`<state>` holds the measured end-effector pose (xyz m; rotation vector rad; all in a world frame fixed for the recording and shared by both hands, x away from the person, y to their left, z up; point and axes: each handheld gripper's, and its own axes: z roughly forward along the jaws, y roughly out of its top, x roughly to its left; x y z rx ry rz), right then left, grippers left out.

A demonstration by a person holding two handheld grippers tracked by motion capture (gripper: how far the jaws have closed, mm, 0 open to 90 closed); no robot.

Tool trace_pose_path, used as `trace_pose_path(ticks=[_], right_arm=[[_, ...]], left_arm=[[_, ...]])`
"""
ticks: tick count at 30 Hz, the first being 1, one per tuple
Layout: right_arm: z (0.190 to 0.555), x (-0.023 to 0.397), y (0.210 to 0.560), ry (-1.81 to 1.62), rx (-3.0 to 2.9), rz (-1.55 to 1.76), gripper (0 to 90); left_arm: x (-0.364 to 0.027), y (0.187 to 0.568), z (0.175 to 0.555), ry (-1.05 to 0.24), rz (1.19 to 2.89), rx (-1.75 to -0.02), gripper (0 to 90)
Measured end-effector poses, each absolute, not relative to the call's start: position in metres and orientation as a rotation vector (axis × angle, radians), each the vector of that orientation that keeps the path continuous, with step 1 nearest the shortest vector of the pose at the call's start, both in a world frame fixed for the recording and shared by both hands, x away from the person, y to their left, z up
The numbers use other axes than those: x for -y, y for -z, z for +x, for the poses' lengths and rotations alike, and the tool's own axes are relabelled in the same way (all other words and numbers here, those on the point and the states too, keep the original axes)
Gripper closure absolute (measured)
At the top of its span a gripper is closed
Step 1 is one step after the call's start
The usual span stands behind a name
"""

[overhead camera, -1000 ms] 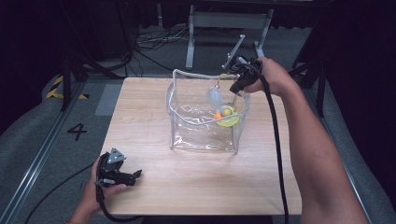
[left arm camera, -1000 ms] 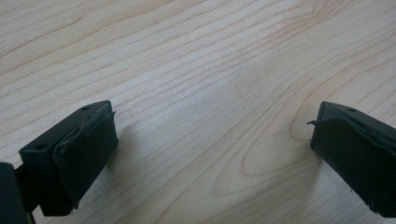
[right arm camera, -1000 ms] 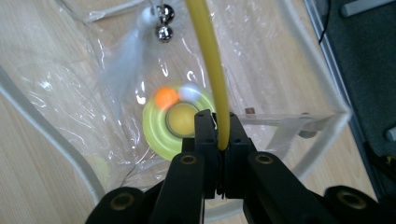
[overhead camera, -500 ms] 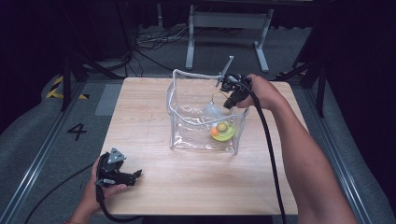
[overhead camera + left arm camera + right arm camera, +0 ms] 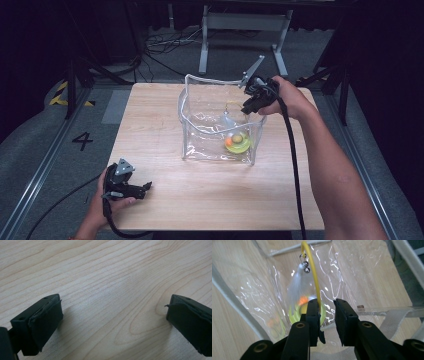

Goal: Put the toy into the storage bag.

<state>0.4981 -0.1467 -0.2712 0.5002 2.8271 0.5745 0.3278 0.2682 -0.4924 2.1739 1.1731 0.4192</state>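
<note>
Right gripper view | right gripper [image 5: 327,315] jaws just been opening, narrow gap, nothing pinched | cat toy [image 5: 312,287] just beyond, inside clear bag [image 5: 192,112]: light, springy yellow wire, soft white feather, regrab at wire mid-arc | base blurred by plastic glare | left gripper [image 5: 112,322] open wide over table [image 5: 105,272]

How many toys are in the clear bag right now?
1: a yellow cat toy with a feather and bell on a curved wand, lying at the bottom of the clear bag, below the right claw. The wrinkled plastic could hide something smaller.
</note>
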Motion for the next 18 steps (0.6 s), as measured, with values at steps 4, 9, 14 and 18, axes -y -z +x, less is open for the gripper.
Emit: trace_pose_path(ticks=[4, 9, 14, 18], right_arm=[[0.495, 0.151, 0.268, -0.613, -2.793, 0.520, 67.0], [0.487, 0.158, 0.261, -0.652, -2.732, 0.538, 56.3], [0.479, 0.163, 0.254, -0.680, -2.661, 0.565, 44.2], [0.469, 0.172, 0.251, -0.708, -2.600, 0.570, 35.1]], left_arm=[[-0.268, 0.492, 0.328, -0.419, 2.174, -1.173, 0.8], [-0.268, 0.492, 0.328, -0.420, 2.173, -1.174, 0.8], [-0.268, 0.492, 0.328, -0.421, 2.173, -1.174, 0.8], [-0.268, 0.492, 0.328, -0.420, 2.173, -1.175, 0.8]])
